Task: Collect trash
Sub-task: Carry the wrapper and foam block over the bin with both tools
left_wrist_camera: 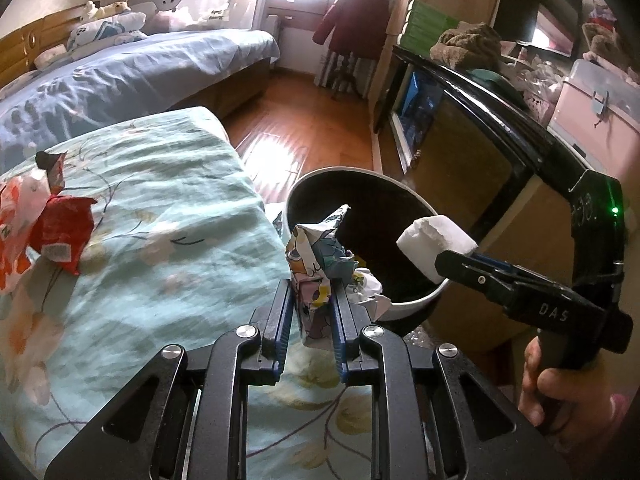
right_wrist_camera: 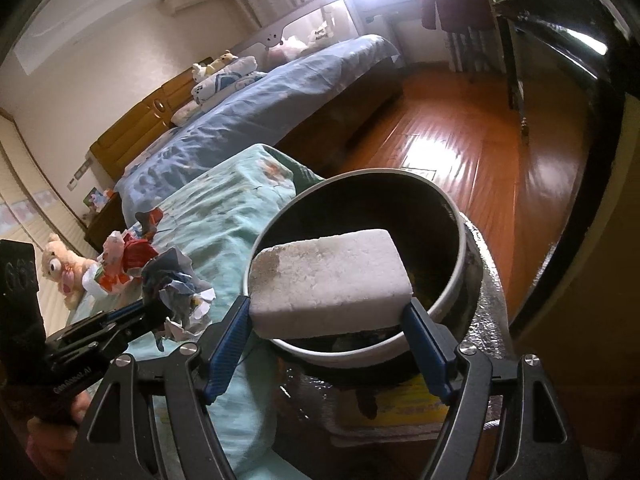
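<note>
My left gripper point(left_wrist_camera: 312, 284) is shut on a crumpled printed paper wrapper point(left_wrist_camera: 320, 256), held at the near rim of the round black trash bin point(left_wrist_camera: 340, 172). My right gripper point(right_wrist_camera: 328, 312) is shut on a white foam block point(right_wrist_camera: 332, 280) and holds it over the bin's point(right_wrist_camera: 464, 248) opening; the block also shows in the left wrist view point(left_wrist_camera: 434, 244). The left gripper with the crumpled paper point(right_wrist_camera: 180, 284) shows in the right wrist view. Red and white wrappers point(left_wrist_camera: 52, 224) lie on the teal floral bedcover point(left_wrist_camera: 160, 208), also seen from the right point(right_wrist_camera: 124, 256).
A blue bed point(left_wrist_camera: 120, 68) stands behind the teal cover. A black-framed glass cabinet point(left_wrist_camera: 460, 120) stands right of the bin. Wooden floor point(right_wrist_camera: 460, 140) stretches beyond the bin. A plush toy point(right_wrist_camera: 60, 268) sits at the far left.
</note>
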The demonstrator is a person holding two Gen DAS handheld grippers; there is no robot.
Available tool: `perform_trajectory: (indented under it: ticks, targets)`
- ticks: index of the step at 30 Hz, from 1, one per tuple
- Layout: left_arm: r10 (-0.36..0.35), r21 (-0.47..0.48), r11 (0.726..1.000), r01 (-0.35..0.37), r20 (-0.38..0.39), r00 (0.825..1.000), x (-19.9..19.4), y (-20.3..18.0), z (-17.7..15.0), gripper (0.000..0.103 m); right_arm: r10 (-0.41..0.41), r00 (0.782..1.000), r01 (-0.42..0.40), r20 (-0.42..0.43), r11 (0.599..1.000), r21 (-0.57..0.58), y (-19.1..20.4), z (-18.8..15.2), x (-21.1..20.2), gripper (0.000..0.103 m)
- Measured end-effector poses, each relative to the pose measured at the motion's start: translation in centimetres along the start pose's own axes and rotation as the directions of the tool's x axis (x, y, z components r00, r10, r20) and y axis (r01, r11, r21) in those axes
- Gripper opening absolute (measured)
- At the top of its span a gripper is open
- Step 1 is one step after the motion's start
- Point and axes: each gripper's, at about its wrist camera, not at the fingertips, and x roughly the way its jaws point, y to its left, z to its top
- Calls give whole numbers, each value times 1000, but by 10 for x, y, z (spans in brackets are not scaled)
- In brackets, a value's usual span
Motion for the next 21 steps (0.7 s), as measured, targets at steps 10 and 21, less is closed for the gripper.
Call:
perform_trajectory:
  ticks: [10, 21]
  targets:
    - [0, 26, 1000, 0, -14, 1000, 12, -12, 6, 17, -11, 1000, 11, 1, 1000, 18, -14, 4, 3, 78]
    - [0, 42, 999, 2, -30, 1000, 29, -18, 15, 17, -21, 1000, 21, 0, 1000, 18, -20, 12, 9, 78]
